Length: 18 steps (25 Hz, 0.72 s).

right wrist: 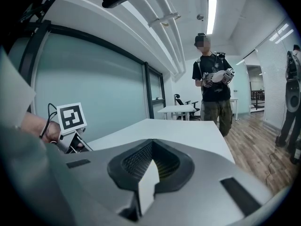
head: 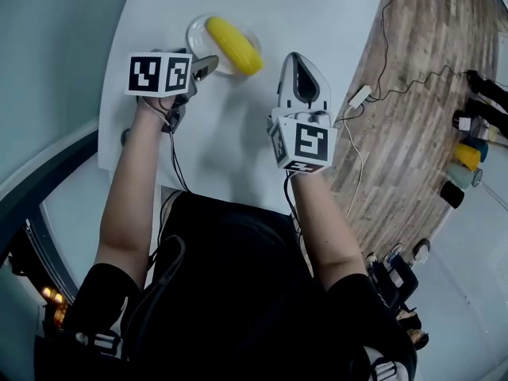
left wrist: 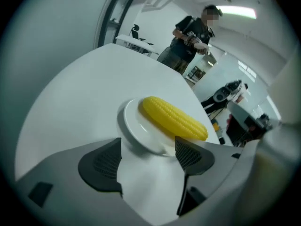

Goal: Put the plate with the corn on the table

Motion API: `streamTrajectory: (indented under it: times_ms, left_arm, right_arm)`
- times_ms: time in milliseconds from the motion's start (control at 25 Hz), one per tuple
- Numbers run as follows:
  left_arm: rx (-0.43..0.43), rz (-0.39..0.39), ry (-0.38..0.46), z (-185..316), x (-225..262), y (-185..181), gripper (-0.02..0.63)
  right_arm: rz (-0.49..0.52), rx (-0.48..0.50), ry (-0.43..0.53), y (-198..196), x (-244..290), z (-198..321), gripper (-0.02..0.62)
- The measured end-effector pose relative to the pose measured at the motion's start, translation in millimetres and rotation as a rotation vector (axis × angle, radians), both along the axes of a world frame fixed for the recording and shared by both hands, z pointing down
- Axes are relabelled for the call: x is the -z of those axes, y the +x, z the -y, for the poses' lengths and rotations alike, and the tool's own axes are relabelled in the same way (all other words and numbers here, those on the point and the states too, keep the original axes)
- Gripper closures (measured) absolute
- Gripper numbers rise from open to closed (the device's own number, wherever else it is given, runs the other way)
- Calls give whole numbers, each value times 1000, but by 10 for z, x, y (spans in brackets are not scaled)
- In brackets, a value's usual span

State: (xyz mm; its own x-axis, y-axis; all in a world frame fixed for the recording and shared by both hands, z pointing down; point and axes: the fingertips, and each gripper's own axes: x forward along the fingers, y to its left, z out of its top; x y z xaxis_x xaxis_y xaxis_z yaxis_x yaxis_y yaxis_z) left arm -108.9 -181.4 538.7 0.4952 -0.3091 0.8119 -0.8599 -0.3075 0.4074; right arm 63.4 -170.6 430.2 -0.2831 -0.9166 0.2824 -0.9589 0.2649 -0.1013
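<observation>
A white plate (head: pixel 198 34) with a yellow corn cob (head: pixel 234 44) on it rests on the white table (head: pixel 317 22), at its far left. My left gripper (head: pixel 206 64) sits at the plate's near rim. In the left gripper view its jaws stand wide open around the near edge of the plate (left wrist: pixel 134 128), the pads off the rim, and the corn (left wrist: pixel 173 118) lies just past the right jaw. My right gripper (head: pixel 296 60) hovers over the table to the right of the plate; its jaws (right wrist: pixel 153 159) are shut with nothing between them.
The table's curved right edge drops to a wooden floor with a cable and a white plug block (head: pixel 359 96). Several bottles (head: pixel 467 155) stand on the floor at far right. A person (right wrist: pixel 214 86) stands beyond the table, near another table (right wrist: pixel 181 110).
</observation>
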Motion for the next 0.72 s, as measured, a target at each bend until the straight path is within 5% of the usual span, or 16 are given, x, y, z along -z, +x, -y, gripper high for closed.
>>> streamTrajectory:
  times_ms: [80, 240, 440, 640, 720]
  left_arm:
    - [-26, 68, 36, -40, -15, -60, 264]
    - [65, -35, 84, -93, 289, -32, 264]
    - [51, -75, 382, 107, 824, 145, 269]
    - [37, -24, 753, 64, 1637, 281, 587]
    - [26, -60, 838, 66, 1856, 410, 601]
  right_arm:
    - [0, 6, 0, -11, 6, -7, 592]
    - [8, 26, 8, -54, 155, -76, 592]
    - [33, 59, 40, -94, 248, 6, 592]
    - [85, 95, 123, -228, 742, -128, 592]
    - [95, 102, 167, -277, 939, -123, 594]
